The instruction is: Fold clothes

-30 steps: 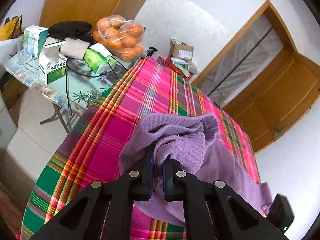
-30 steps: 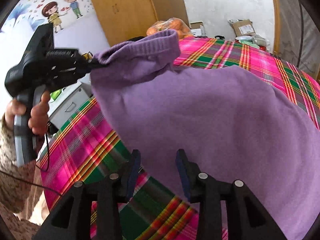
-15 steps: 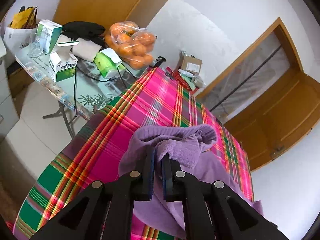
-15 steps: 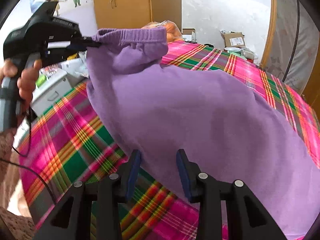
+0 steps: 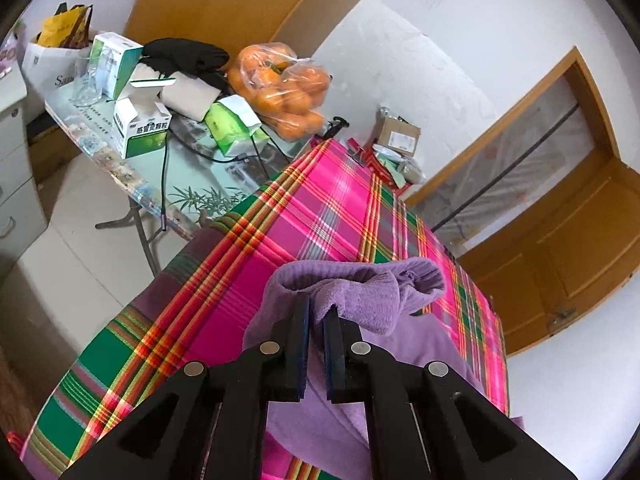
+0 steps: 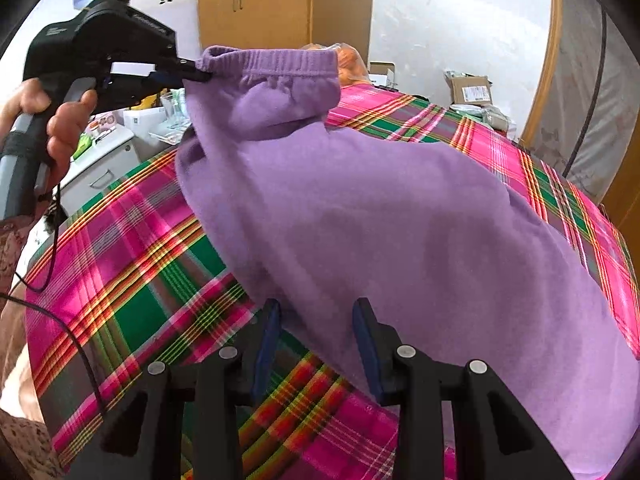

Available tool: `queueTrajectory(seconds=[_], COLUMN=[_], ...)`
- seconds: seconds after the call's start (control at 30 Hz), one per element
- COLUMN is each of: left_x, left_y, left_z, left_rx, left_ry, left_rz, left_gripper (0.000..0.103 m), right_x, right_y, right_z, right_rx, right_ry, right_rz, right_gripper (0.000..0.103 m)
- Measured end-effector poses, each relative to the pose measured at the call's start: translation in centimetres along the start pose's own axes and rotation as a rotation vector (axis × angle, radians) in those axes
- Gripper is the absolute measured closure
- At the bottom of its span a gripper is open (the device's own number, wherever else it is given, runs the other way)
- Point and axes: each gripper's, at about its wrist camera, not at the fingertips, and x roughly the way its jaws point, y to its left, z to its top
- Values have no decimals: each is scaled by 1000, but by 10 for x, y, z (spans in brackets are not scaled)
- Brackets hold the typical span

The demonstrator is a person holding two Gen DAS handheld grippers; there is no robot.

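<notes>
Right-wrist view, left to right: hand (image 6: 60, 120) around the handle of the left gripper (image 6: 200, 76), fingers clamped on the elastic waistband corner of the purple garment (image 6: 400, 220); corner lifted clear of the plaid tablecloth (image 6: 132, 272), remainder draped across the bed toward the right. Below centre, right gripper (image 6: 316, 320) with fingers spread apart, garment's lower edge lying between them, nothing pinched. Left-wrist view: side table (image 5: 192, 168) with green-and-white boxes (image 5: 140, 124) at left, bag of oranges (image 5: 284, 88) just beyond, wooden door (image 5: 560, 240) at right.
</notes>
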Motion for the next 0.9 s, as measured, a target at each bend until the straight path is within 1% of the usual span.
queueTrajectory(seconds=[0.07,0.2,0.33,0.4,0.47,0.57,0.6,0.63,0.67,0.8,0.9], left_x=[0,1,2,2,3,3,3,4,4,6,9], left_y=[0,1,1,1,1,1,1,2,1,-5,-11], left_z=[0,2,3,4,5,6,6,6,6,7,8], left_rx=[-5,-12,-16,-19,-22,-27,-28,-29,-29,-25,-21], left_ry=[1,1,-2,-4,-6,-8,-8,-8,-7,-2,-2], left_rz=[1,3,8,11,12,14,15,17,16,4,0], left_gripper=[97,97,97,97,97,97,97,97,97,97,97], right_x=[0,-1,-4,-6,-9,-12,-13,-15,-17,-26,-35], right_y=[-2,-15,-25,-30,-35,-41,-43,-45,-47,-58,-67], right_z=[-1,0,-4,-7,-11,-15,-16,-17,-17,-11,2], right_rx=[5,61,96,112,125,135,133,136,141,151,136], right_ry=[0,0,3,7,10,12,14,14,13,-21,-66], right_rz=[-7,-18,-54,-86,-113,-158,-178,-200,-221,-260,-310], right_gripper=[68,69,72,74,78,79,82,94,97,100,100])
